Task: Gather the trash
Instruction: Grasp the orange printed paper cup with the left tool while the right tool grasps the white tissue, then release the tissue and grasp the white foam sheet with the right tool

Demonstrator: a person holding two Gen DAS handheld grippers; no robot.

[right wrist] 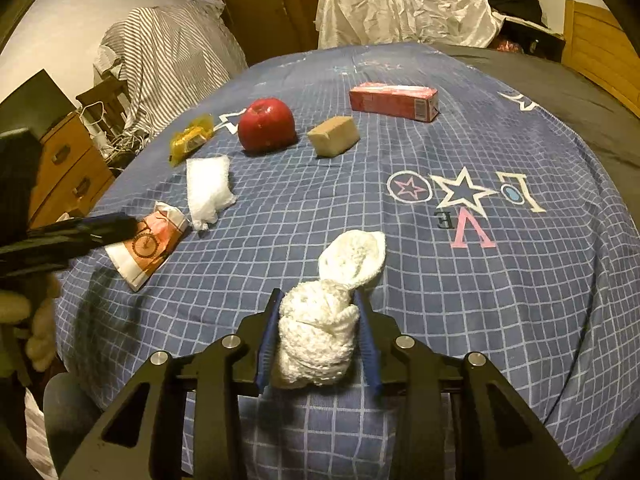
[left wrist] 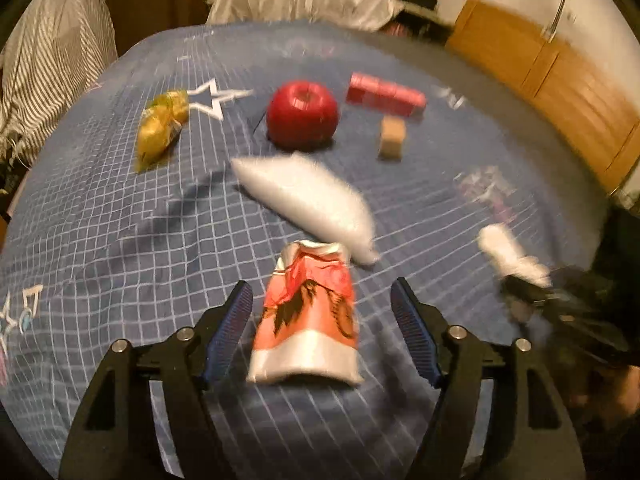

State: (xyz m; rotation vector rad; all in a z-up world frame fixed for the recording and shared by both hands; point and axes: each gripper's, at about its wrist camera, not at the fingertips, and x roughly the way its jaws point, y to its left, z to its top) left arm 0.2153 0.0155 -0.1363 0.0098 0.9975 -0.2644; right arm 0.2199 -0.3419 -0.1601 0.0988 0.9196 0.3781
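A crumpled orange-and-white paper cup (left wrist: 308, 320) (right wrist: 148, 244) lies on the blue checked bedspread (left wrist: 100, 220). My left gripper (left wrist: 322, 286) stands open around it, with a gap between each blue pad and the cup. Just beyond the cup lies a white plastic bag (left wrist: 308, 200) (right wrist: 208, 188). My right gripper (right wrist: 317, 295) is shut on a white knitted bundle (right wrist: 320, 332), whose loose end flops forward onto the bed. In the left wrist view that bundle (left wrist: 508, 252) shows blurred at the right edge.
Farther back on the bed lie a yellow wrapper (right wrist: 190, 138), a red apple (right wrist: 266, 124), a tan block (right wrist: 334, 136) and a pink carton (right wrist: 394, 102). A wooden drawer unit (right wrist: 68, 168) and striped cloth (right wrist: 168, 56) stand left of the bed, a wooden headboard (left wrist: 560, 92) to the right.
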